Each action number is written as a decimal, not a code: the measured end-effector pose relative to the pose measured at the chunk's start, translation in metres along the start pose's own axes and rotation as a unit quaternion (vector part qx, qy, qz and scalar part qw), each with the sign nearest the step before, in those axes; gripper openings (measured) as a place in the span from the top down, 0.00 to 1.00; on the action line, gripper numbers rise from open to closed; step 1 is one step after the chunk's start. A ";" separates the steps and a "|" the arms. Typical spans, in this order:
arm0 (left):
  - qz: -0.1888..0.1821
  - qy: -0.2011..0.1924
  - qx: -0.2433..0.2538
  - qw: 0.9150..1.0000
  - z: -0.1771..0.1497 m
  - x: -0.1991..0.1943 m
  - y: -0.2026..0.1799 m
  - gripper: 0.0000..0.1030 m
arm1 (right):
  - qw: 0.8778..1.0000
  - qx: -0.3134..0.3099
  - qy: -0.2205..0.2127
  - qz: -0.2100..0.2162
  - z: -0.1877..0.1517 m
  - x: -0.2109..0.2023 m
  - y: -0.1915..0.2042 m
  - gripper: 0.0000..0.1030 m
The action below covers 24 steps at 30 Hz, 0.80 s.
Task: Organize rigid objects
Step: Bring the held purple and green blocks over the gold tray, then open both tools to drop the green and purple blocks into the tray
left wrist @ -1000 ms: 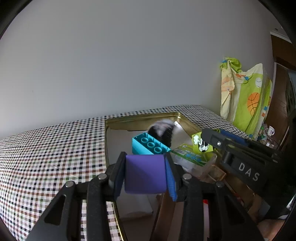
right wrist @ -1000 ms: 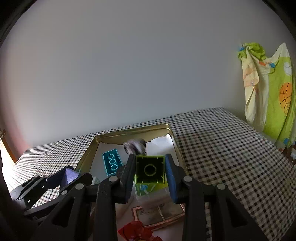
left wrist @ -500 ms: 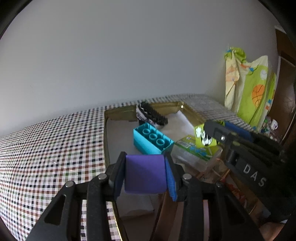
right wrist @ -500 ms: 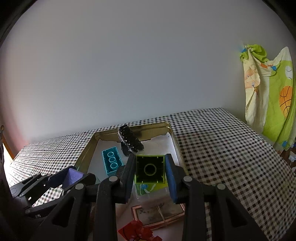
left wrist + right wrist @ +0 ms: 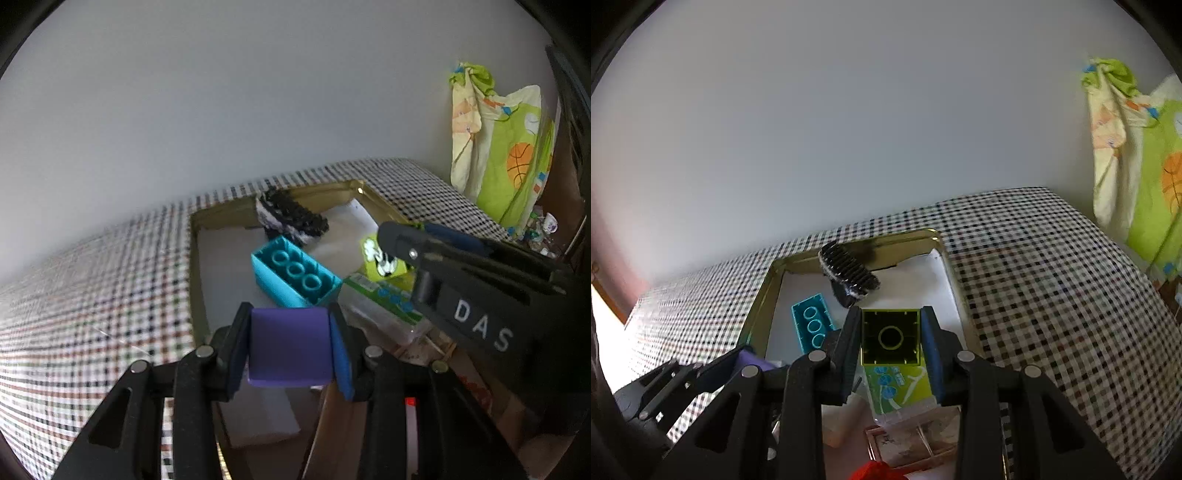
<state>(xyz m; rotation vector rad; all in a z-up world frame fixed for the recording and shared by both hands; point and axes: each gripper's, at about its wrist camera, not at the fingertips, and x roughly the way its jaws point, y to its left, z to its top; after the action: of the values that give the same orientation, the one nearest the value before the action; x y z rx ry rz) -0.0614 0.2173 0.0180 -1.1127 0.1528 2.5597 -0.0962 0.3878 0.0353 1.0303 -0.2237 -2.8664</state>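
Observation:
My left gripper [image 5: 290, 345] is shut on a purple block [image 5: 289, 347], held over the near left part of a gold tin tray [image 5: 194, 280]. In the right wrist view my right gripper [image 5: 890, 338] is shut on a lime green brick [image 5: 890, 336], hollow underside facing the camera, above the same tray [image 5: 759, 306]. A teal brick [image 5: 293, 271] lies upside down in the tray; it also shows as the teal brick [image 5: 810, 326]. A black ribbed object [image 5: 291, 218] leans at the tray's far end, seen too as the ribbed object [image 5: 847, 271]. The right gripper's arm [image 5: 461, 291] crosses the left wrist view.
A checked cloth [image 5: 1034, 266] covers the table. White paper [image 5: 236, 266] lines the tray. A clear packet with a green label [image 5: 899, 386], a small framed picture [image 5: 916, 443] and something red [image 5: 875, 472] lie near. Printed fabric [image 5: 498, 155] hangs at the right wall.
The black ribbed object was a blur in motion a second ago and now rests at the tray's far end. Both grippers tilted down a little, each with its brick held.

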 end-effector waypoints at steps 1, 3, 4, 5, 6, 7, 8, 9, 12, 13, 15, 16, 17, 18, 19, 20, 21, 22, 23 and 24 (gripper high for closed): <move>-0.005 0.008 -0.005 1.000 0.000 0.002 0.001 0.62 | 1.000 -0.002 0.006 -0.001 0.003 0.003 0.001 0.67; -0.012 0.027 -0.011 1.000 0.000 0.007 0.003 0.62 | 1.000 -0.004 0.014 -0.002 0.007 0.008 0.002 0.67; -0.013 0.031 -0.012 0.999 0.000 0.008 0.004 0.62 | 1.000 -0.005 0.017 -0.003 0.008 0.010 0.002 0.67; -0.012 0.036 -0.014 0.999 0.000 0.010 0.005 0.62 | 1.000 -0.007 0.018 -0.004 0.009 0.012 0.003 0.67; -0.012 0.040 -0.014 0.999 0.000 0.011 0.004 0.62 | 1.000 -0.009 0.019 -0.005 0.010 0.014 0.004 0.67; -0.011 0.044 -0.012 0.999 -0.001 0.011 0.003 0.62 | 1.000 -0.011 0.020 -0.006 0.011 0.016 0.005 0.67; -0.012 0.047 -0.009 0.999 -0.001 0.012 0.002 0.62 | 1.000 -0.013 0.021 -0.007 0.010 0.018 0.007 0.67; -0.013 0.050 -0.007 0.999 -0.001 0.013 0.002 0.62 | 1.000 -0.017 0.024 -0.007 0.011 0.020 0.009 0.67; -0.012 0.056 -0.012 0.998 0.000 0.013 0.004 0.55 | 0.999 -0.032 0.031 -0.003 0.011 0.023 0.016 0.66; -0.012 0.059 -0.017 0.998 0.001 0.013 0.005 0.46 | 0.998 -0.042 0.036 -0.002 0.012 0.024 0.019 0.66; -0.028 0.064 -0.026 0.997 0.002 0.013 0.007 0.21 | 0.998 -0.048 0.045 0.008 0.012 0.028 0.022 0.64; -0.026 0.065 -0.027 0.997 0.004 0.015 0.006 0.21 | 0.998 -0.044 0.049 0.023 0.012 0.029 0.022 0.64; -0.026 0.065 -0.027 0.997 0.004 0.015 0.005 0.21 | 0.997 -0.038 0.052 0.035 0.011 0.030 0.020 0.62; -0.028 0.062 -0.030 0.997 0.004 0.014 0.006 0.19 | 0.997 -0.031 0.053 0.039 0.011 0.029 0.018 0.56; -0.036 0.052 -0.037 0.997 0.003 0.010 0.008 0.17 | 0.998 -0.025 0.049 0.038 0.011 0.027 0.016 0.47; -0.040 0.040 -0.046 0.997 0.002 0.006 0.009 0.09 | 0.998 -0.017 0.039 0.039 0.011 0.021 0.011 0.42; -0.038 0.029 -0.058 0.997 0.001 0.002 0.012 0.05 | 0.999 -0.003 0.021 0.042 0.012 0.013 0.006 0.33; -0.049 0.014 -0.068 0.996 0.001 -0.003 0.014 0.04 | 0.999 0.010 0.006 0.041 0.012 0.007 0.002 0.27; -0.049 0.004 -0.074 0.996 0.000 -0.007 0.016 0.02 | 0.999 0.026 -0.011 0.041 0.012 -0.001 -0.003 0.25; -0.046 -0.008 -0.078 0.996 -0.001 -0.011 0.017 0.02 | 0.998 0.041 -0.027 0.043 0.010 -0.007 -0.009 0.25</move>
<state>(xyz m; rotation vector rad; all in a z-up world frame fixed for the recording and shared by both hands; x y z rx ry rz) -0.0598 0.1981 0.0251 -1.1275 -0.1022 2.5323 -0.0974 0.3985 0.0463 0.9339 -0.3831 -2.8306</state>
